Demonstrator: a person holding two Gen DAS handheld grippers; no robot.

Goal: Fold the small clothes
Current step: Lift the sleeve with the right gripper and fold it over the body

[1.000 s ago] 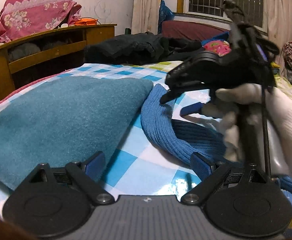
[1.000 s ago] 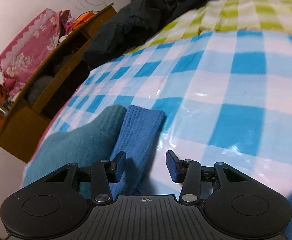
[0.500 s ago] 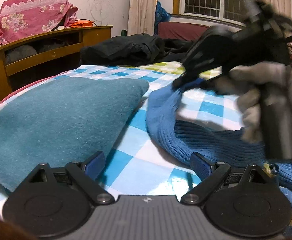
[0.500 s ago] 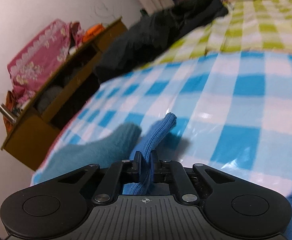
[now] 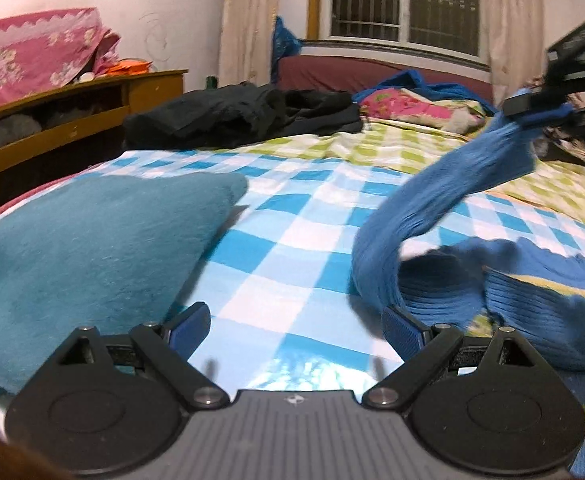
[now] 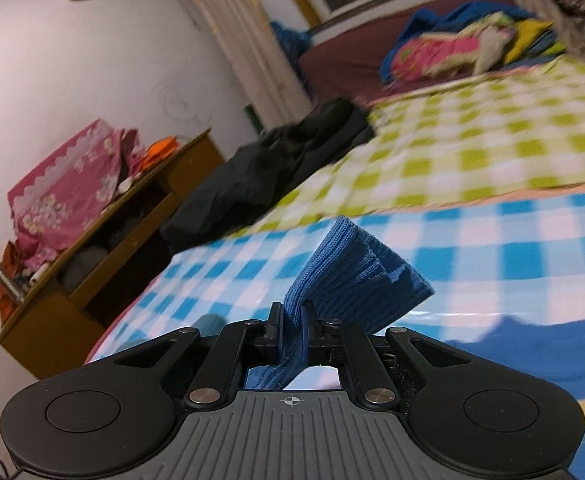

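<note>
The left gripper (image 5: 295, 326) hovers low over the bed (image 5: 292, 220), its fingers spread wide with nothing between them. Just ahead to its right lies the blue ribbed sweater (image 5: 532, 300), body on the blue-checked sheet, beside a teal cloth (image 5: 84, 248). The right gripper (image 6: 293, 330) has its fingers clamped on the sweater's sleeve (image 6: 352, 280), holding it raised off the bed. Farther back lie dark clothes (image 5: 244, 116) and a wooden shelf (image 5: 72, 120).

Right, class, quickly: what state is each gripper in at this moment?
Left gripper: open, holding nothing.
Right gripper: shut on the blue sleeve, lifted off the bed.
</note>
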